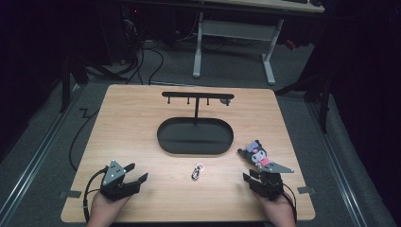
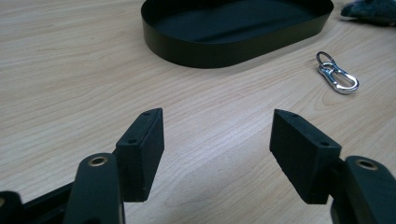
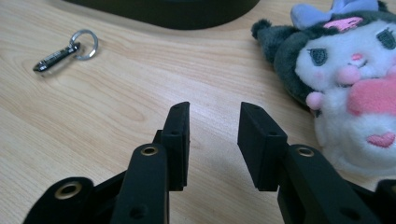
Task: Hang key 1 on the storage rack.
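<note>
**Two tools at rest near edge, clip and plush lying free**

Landmark: black oval tray (image 1: 195,137), centre of the wooden surface (image 1: 127,118).

Hidden or cut off: the plush toy's (image 1: 258,154) lower half sits behind the right tool's grey plate in the high view; the right gripper view cuts it at the frame edge. Pegs on the hanger stand (image 1: 197,97) rising from the tray's far side are too small to count surely. Both hands are cropped at the bottom.

Count: one tray, one stand, one metal clip with ring (image 1: 197,170), one plush, two tools.

Clip lies just nearer than the tray, between the tools, touching neither. Plush lies at the tray's right near corner.

Left tool (image 1: 137,173): jaws wide apart, holding nothing. Right tool (image 1: 251,174): jaws parted by a narrow gap, empty, plush just beside.
</note>
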Motion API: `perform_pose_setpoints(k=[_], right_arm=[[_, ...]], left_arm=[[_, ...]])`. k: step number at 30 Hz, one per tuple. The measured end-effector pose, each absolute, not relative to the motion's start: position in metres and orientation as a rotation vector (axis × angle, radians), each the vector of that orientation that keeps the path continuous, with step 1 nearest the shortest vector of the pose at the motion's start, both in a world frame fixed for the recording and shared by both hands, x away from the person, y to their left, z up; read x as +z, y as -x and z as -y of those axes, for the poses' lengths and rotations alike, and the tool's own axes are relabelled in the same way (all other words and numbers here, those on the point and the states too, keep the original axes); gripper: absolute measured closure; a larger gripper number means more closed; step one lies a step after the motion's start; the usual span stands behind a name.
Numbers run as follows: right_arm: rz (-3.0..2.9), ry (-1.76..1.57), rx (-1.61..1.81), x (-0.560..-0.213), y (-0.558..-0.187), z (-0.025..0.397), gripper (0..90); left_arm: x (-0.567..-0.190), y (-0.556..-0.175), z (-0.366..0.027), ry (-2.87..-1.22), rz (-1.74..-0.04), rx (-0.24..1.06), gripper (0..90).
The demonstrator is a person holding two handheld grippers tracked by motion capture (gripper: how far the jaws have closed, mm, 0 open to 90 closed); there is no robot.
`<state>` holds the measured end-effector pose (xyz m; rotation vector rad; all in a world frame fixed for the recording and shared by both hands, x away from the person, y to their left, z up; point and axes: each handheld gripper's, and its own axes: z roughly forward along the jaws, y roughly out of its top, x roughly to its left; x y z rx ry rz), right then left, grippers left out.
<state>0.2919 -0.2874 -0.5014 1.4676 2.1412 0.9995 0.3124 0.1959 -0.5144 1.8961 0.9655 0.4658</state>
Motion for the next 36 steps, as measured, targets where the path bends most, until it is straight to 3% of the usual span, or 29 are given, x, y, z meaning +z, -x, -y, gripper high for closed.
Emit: perform_pose_setpoints(k=[7, 33, 36], right_arm=[[-2.276, -1.513, 0.851, -0.498, -0.303, 0.28, 53.6], [-2.535, -1.54, 0.59, -0.472, -0.326, 0.267, 41.4], [-2.561, -1.509, 0.551, -0.471, -0.326, 0.267, 40.0]], left_arm=[[-0.519, -0.315, -0.202, -1.889, -0.989, 0.441, 35.9], [-0.524, -0.315, -0.201, -1.901, -0.986, 0.395, 35.9], [-0.522, -0.313, -0.2, -1.935, -0.96, 0.441, 35.8]])
